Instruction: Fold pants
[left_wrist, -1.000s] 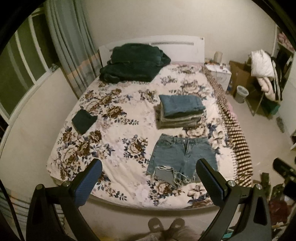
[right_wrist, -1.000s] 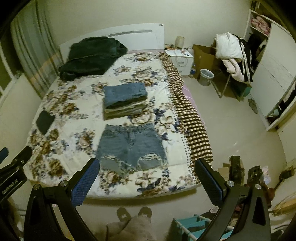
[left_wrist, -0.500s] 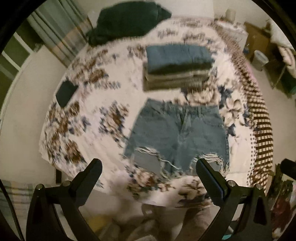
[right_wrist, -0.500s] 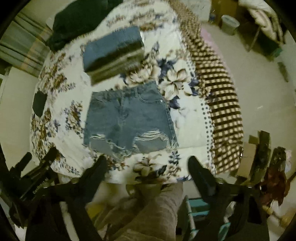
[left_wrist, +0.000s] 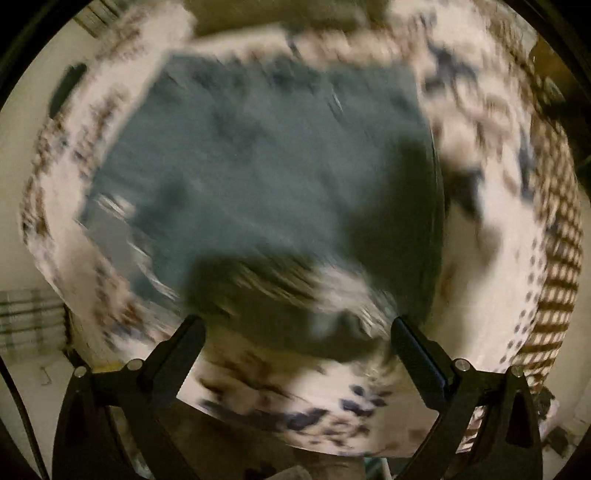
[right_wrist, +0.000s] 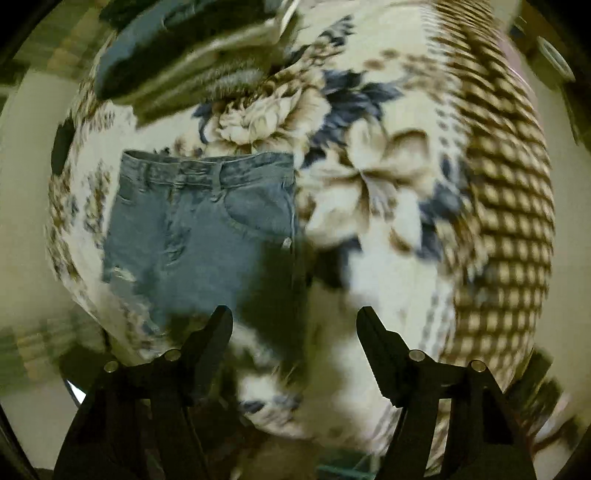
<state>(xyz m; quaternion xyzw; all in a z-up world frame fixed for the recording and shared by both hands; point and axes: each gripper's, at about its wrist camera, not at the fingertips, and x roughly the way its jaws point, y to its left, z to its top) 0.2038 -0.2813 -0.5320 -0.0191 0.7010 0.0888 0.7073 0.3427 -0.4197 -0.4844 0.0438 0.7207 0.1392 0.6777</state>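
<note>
Denim shorts (right_wrist: 199, 221) lie flat on the floral bedspread (right_wrist: 388, 206), waistband toward a stack of folded clothes (right_wrist: 184, 55). I hold the left gripper (left_wrist: 295, 347) and right gripper (right_wrist: 295, 325) with jaws spread wide, gripping nothing, above the frayed hem. Heavy blur is my risk: I could pinch bedspread with denim, or miss the hem.

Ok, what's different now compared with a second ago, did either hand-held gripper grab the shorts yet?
Not yet. Both have dropped in close over the bed: the denim shorts now fill the views. The left hand-held gripper is open over the frayed hem; the right hand-held gripper is open at the shorts' right edge. Neither grips cloth. The shorts lie flat and unfolded as before, the folded stack still behind them on the floral bedspread.
</note>
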